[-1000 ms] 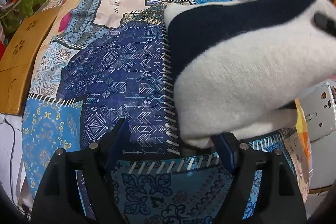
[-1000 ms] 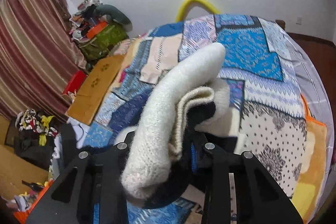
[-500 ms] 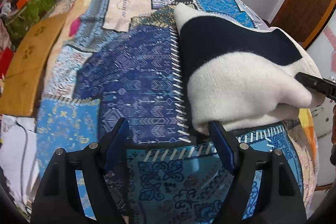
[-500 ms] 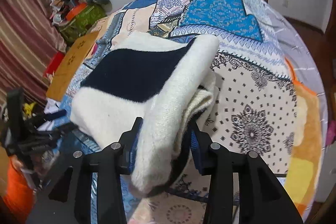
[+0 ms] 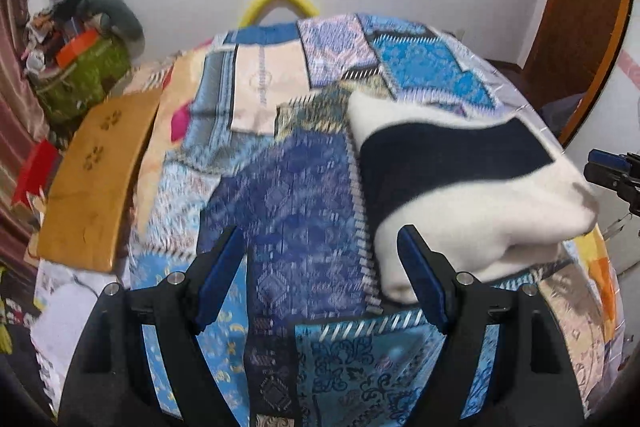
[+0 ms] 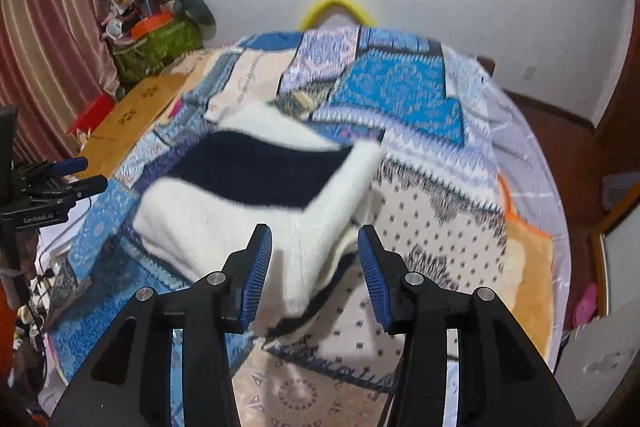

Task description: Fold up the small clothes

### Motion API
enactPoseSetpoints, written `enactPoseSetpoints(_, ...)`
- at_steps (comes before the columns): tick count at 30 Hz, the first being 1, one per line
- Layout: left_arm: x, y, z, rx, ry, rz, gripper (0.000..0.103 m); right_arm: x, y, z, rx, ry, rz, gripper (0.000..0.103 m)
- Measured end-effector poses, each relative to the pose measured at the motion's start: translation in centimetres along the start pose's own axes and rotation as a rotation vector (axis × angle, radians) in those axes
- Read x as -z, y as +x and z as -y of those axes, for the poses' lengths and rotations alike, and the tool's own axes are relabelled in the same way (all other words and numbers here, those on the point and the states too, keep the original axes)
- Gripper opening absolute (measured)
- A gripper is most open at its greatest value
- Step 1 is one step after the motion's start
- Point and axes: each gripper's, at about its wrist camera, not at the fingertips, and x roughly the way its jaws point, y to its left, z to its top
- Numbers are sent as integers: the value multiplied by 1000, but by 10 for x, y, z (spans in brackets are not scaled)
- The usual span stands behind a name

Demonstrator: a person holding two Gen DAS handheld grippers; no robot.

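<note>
- A cream-and-navy knitted garment is seen lying folded on the patchwork bedspread, layers stacked at its near edge (several plies visible in the right wrist view).
- The right gripper is held with jaws spread; the garment's folded edge lies between the fingers, but no pinch is made, as far as can be told.
- The left gripper is likewise spread, nothing held; the garment sits just beside its right finger.
- Folding of this piece is judged essentially done: a compact bundle, released.
- Left, by judgement: tidying or setting aside; no other garments to be folded can be made out (frames are motion-blurred).
</note>
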Motion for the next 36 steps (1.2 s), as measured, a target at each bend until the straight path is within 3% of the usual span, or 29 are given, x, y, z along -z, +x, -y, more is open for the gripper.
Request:
enactPoseSetpoints(9,-50,3,28,65,73,79,83,-35,9,-10,-18,-31,72,49)
enactPoseSetpoints(16,-74,48,50,112,107,21,83,-42,59,-18,-26,-68,-11,52)
enactPoseSetpoints(22,-70,91,64,125,150,-64,83,-27,93,-9,-54,-59,-122,52)
enactPoseSetpoints(26,-57,112,75,118,212,-120,83,-16,94,-9,-66,-84,-135,54)
enactPoseSetpoints(36,-35,105,67,155,214,-129,88,3,74,-14,-42,-130,-133,62)
